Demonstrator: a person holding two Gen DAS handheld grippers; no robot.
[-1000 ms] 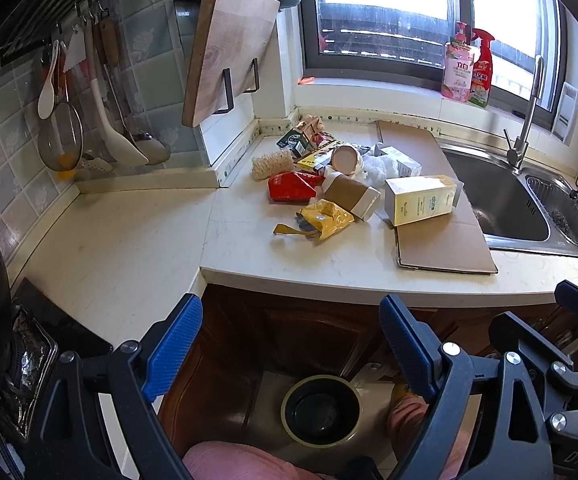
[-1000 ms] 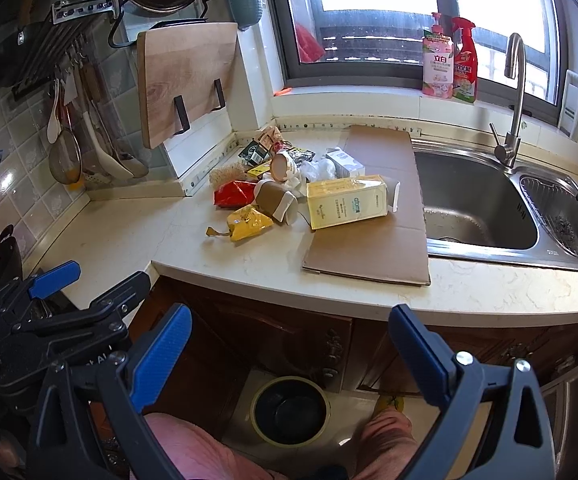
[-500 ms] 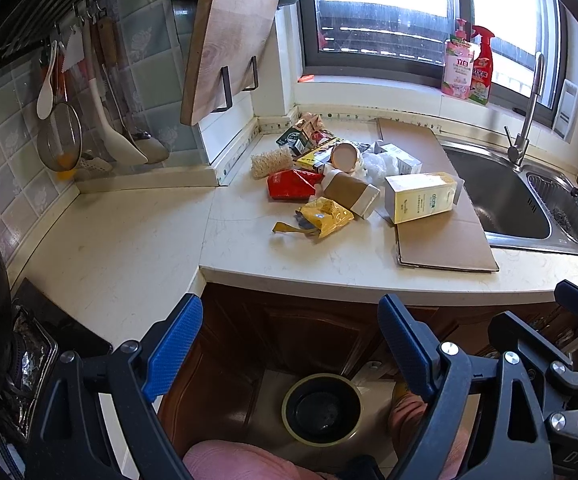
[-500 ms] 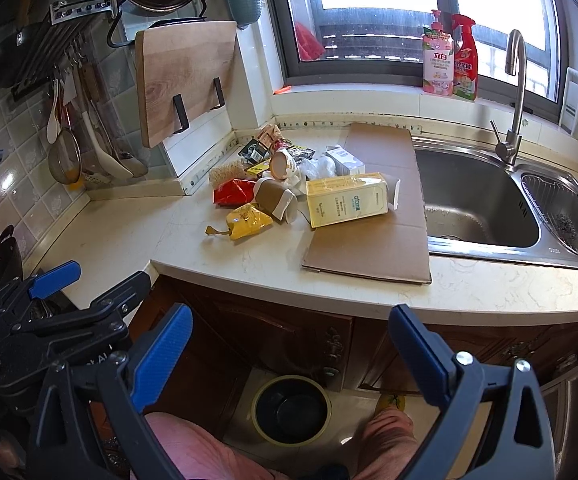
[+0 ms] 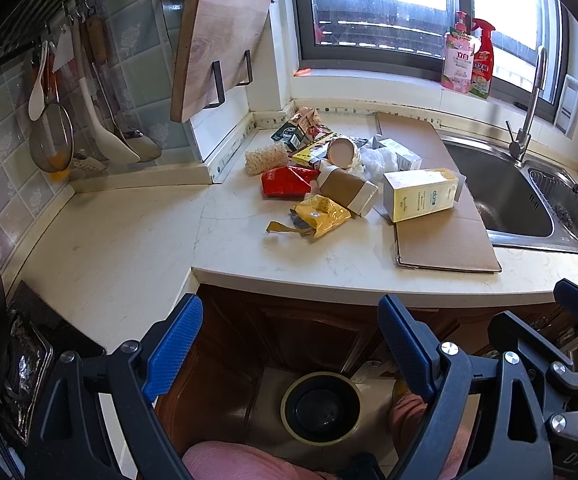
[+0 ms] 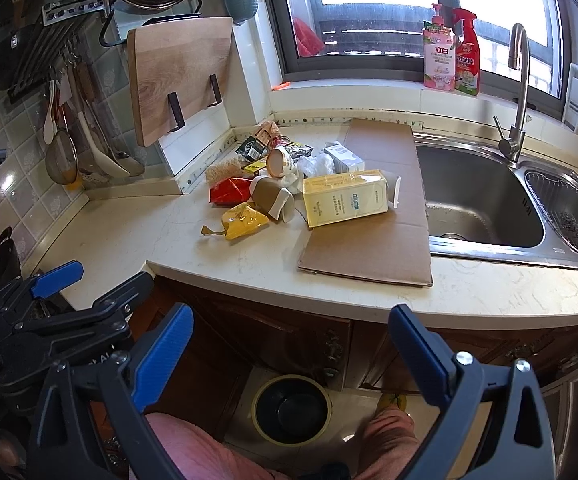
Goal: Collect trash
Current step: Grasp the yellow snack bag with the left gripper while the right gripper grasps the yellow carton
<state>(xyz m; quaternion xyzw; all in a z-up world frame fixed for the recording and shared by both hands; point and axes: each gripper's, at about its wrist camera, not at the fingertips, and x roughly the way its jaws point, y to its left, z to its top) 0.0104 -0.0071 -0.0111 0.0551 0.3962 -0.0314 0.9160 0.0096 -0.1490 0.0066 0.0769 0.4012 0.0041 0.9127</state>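
Nothing has shifted since the earlier frames: you hold both tools just as they were, short of the table's near edge and above the floor. Your left tool has its blue-padded fingers spread wide with nothing between them, and your right tool is spread just as wide and equally empty. Below them, on the floor in front of the dark wood cabinet doors, stands the round trash bin, open-topped with a pale rim, between your pink-clad knees. On the table the trash lies in a loose heap well beyond both tools. Nearest you is a flat sheet of cardboard, its right edge beside the sink. A pale yellow carton lies on its side on the cardboard's left part. Just left of it is a brown paper cup tipped over, and nearer and further left a crumpled yellow wrapper with a torn tail. A red packet sits behind the wrapper, touching the cup. Farther back you have a second tipped cup showing its round mouth, white crumpled plastic, a small white box, a pale dried noodle block and dark printed packets pushed toward the corner. A wooden cutting board hangs on the wall behind, and two bottles stand on the window sill.
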